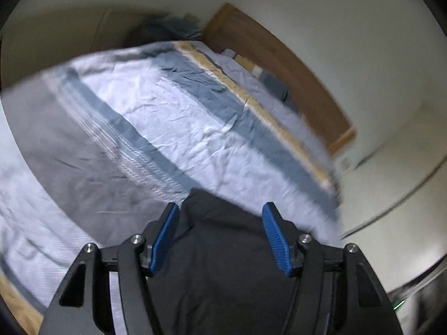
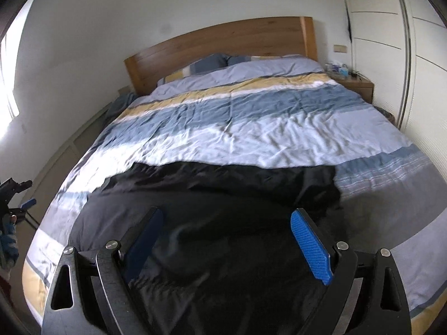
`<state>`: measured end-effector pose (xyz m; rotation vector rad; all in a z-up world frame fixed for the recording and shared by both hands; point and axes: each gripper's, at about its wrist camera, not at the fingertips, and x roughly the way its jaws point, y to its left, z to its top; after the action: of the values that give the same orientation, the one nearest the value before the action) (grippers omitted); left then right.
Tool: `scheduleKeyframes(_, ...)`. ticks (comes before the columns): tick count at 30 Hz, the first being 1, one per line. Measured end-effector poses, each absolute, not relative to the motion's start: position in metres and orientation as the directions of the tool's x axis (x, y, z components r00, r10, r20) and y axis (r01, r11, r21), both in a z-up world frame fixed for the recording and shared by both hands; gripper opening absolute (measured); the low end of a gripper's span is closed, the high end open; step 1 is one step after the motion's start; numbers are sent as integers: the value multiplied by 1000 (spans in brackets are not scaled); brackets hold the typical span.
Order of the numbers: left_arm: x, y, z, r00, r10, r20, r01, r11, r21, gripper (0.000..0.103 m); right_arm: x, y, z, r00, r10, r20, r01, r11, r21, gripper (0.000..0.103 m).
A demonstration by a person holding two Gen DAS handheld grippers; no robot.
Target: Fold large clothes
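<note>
Black garment (image 2: 212,195) spread flat on the near part of a bed, over a striped duvet (image 2: 251,111) in blue, white and yellow. Above it, right tool (image 2: 226,223) with blue pads spread wide, gripping nothing. Left tool (image 1: 220,223) likewise spread, nothing pinched, black cloth showing below. Beyond, wooden headboard (image 2: 223,42).

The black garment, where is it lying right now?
In the right wrist view the black garment lies spread on the striped duvet at the near end of the bed, far from the wooden headboard.
</note>
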<state>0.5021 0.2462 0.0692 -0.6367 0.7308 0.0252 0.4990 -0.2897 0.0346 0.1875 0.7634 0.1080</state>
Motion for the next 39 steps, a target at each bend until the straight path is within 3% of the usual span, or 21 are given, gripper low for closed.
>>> scheduleKeyframes(7, 501, 121, 40, 689, -242, -683, -41, 928, -370, 60, 497, -246, 15, 716, 120, -688, -63, 992, 107, 92)
scheduleKeyframes(14, 515, 14, 10, 673, -191, -714, 81, 979, -185, 60, 510, -222, -6, 727, -20, -687, -37, 997, -68, 92)
scheduleKeyframes(26, 536, -8, -4, 691, -141, -709, 79, 990, -119, 60, 526, -217, -36, 719, -37, -694, -57, 992, -112, 93)
scheduleKeyframes(39, 564, -4, -29, 674, -144, -725, 66, 989, -136, 60, 536, -219, -49, 733, -30, -679, -70, 990, -119, 93)
